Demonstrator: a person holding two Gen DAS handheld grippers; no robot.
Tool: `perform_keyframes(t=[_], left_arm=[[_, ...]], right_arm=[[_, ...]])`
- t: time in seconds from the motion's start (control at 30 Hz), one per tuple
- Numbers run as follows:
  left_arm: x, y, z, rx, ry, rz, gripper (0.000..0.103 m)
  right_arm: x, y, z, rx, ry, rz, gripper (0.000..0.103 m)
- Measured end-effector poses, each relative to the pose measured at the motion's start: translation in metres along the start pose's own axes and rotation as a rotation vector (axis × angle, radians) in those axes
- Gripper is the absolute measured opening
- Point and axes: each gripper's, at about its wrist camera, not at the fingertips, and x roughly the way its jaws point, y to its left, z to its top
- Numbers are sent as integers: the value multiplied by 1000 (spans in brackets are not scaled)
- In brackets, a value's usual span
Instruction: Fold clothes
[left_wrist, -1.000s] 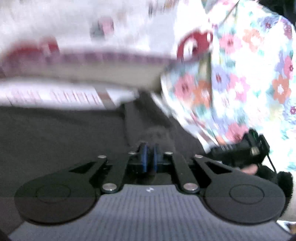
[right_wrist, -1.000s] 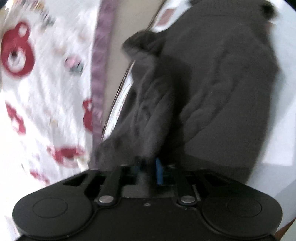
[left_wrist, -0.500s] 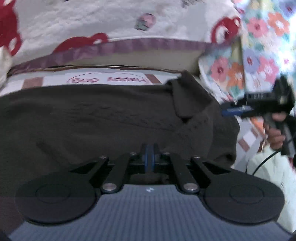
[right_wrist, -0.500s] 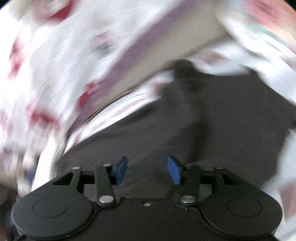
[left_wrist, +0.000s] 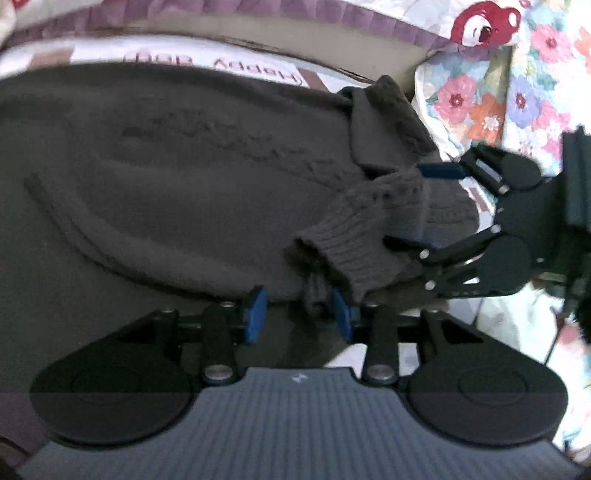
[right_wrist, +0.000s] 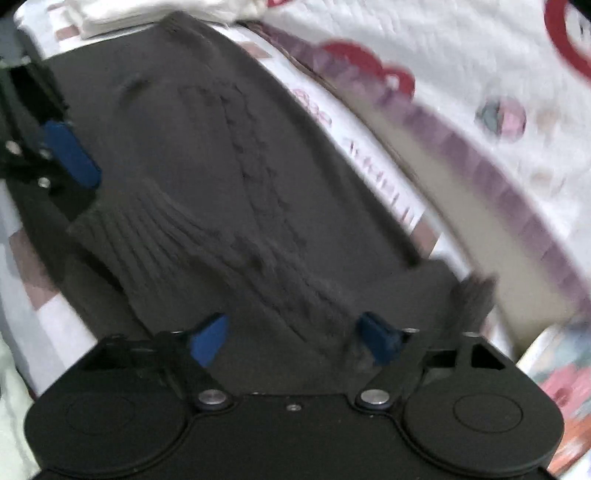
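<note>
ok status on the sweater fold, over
Left gripper opening, sleeve cuff between its pads. Right gripper opening, empty. Sweater flat, sleeve folded in.

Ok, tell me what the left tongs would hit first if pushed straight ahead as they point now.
Most likely the ribbed cuff of the dark knit sweater, lying just beyond the opening left tongs; depth is hard to judge through the fisheye.

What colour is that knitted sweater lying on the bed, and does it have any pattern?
The sweater is dark grey-brown, with a cable-knit braid and ribbed cuff; the right wrist view shows it best.
</note>
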Motion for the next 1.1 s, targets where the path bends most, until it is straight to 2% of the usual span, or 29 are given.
perform_keyframes(t=[0.07, 0.1, 0.2, 0.27, 0.33, 0.4, 0.47, 0.5, 0.57, 0.6, 0.63, 0.67, 0.73, 0.83, 0.9, 0.97, 1.1], left_arm=[[-1, 4, 0, -19, -1, -12, 40], [-1, 7, 1, -31, -2, -16, 40], [-2, 13, 2, -58, -6, -30, 41], [-1, 14, 4, -67, -12, -36, 41], [2, 12, 8, -70, -23, -33, 42], [4, 11, 8, -73, -29, -56, 45], [6, 7, 9, -69, -32, -71, 45], [6, 6, 9, -62, -32, -74, 46], [8, 3, 9, -58, -25, -77, 47], [9, 4, 9, -70, -21, -87, 47], [9, 6, 9, -97, -17, -106, 47], [10, 7, 9, -123, -13, -125, 47], [10, 7, 10, -188, -17, -133, 47], [5, -11, 13, -194, -74, -94, 50], [12, -27, 16, -164, -92, -114, 55], [27, -35, 16, -173, -66, -164, 59], [57, -49, 9, -179, -19, -259, 61]], right_arm=[[-4, -11, -10, 67, -36, 61, 61], [-8, -15, -15, 98, -56, 90, 25], [-30, -13, -31, 124, -104, 81, 20], [-38, -4, -43, 114, -105, 34, 17], [-40, -5, -57, 170, -109, -2, 14], [-50, -17, -74, 323, -159, -1, 14], [-62, -36, -97, 527, -224, 60, 14], [-65, -45, -114, 647, -235, 93, 15], [-59, -57, -144, 843, -199, 131, 14], [-56, -52, -154, 845, -172, 108, 15], [-56, -43, -158, 782, -157, 77, 15], [-53, -33, -159, 720, -136, 69, 15], [-50, -27, -162, 699, -113, 86, 15], [-50, -26, -164, 662, -110, 101, 15], [-49, -29, -163, 618, -93, 116, 15], [-47, -38, -168, 630, -79, 162, 15], [-57, -70, -188, 807, -142, 215, 20]])
